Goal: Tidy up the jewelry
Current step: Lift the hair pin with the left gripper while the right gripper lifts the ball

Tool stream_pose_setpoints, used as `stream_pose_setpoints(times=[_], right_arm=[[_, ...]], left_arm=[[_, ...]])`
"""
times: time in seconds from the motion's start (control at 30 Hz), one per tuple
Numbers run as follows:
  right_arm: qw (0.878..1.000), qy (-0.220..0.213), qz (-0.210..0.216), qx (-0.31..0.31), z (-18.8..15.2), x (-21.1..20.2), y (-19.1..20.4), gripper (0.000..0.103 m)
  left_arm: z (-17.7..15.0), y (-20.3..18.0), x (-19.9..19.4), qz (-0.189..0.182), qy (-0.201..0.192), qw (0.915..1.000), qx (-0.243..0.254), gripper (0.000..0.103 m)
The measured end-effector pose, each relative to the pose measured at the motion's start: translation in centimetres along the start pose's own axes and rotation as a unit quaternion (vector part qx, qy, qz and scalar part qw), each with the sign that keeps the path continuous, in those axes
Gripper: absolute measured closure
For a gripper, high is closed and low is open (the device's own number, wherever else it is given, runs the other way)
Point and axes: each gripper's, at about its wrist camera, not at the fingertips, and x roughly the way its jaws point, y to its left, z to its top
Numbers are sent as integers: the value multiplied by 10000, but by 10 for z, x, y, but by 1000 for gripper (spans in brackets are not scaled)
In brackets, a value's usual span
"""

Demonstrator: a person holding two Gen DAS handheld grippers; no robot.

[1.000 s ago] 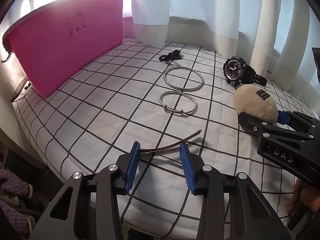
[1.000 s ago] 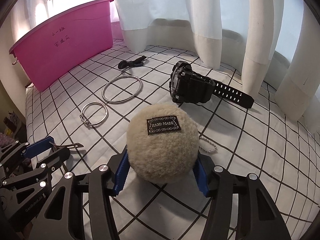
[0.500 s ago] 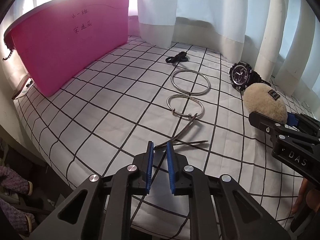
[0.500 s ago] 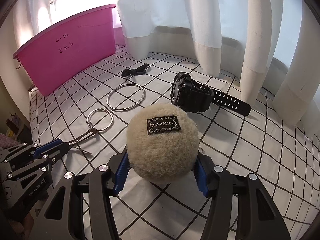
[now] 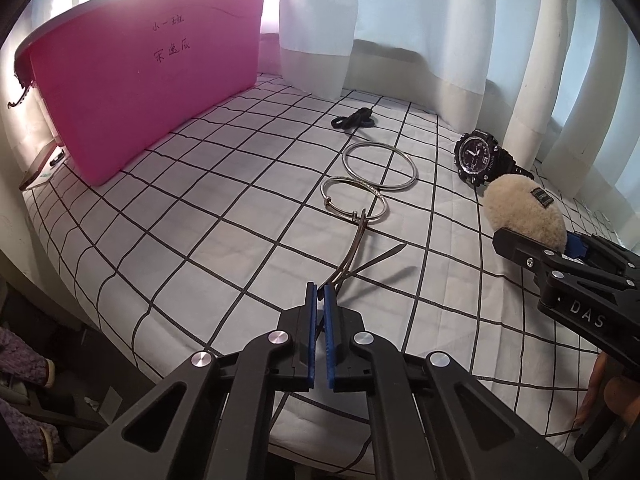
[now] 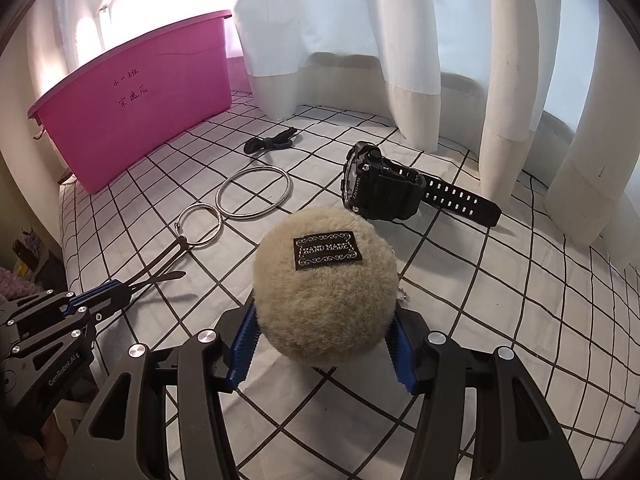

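The pink storage bin (image 5: 152, 92) waits at 10 o'clock, likely the destination. The right gripper (image 6: 320, 344) clamps the fluffy pom-pom (image 6: 324, 288). The left gripper (image 5: 320, 312), just closed, pinches a thin cord (image 5: 354, 248) reaching the small bangle (image 5: 354, 202) at 12 o'clock.

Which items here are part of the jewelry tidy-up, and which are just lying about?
Job:
cord in left gripper
fluffy pom-pom in right gripper
small bangle
large bangle
watch
black hair tie
pink bin

Lying about:
curtain
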Motion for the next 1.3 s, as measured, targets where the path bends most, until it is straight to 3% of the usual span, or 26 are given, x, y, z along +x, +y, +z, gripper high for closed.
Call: stream_pose_setpoints(times=[0.73, 1.07, 1.3], right_arm=[[9995, -280, 67, -105, 35, -37, 6, 49], [9977, -540, 302, -294, 77, -62, 18, 49], [9968, -660, 266, -365, 102, -65, 27, 49]], left_arm=[[40, 5, -51, 29, -596, 9982, 71, 101], [81, 14, -93, 175, -976, 9951, -17, 102], [101, 27, -93, 166, -1023, 9946, 17, 102]])
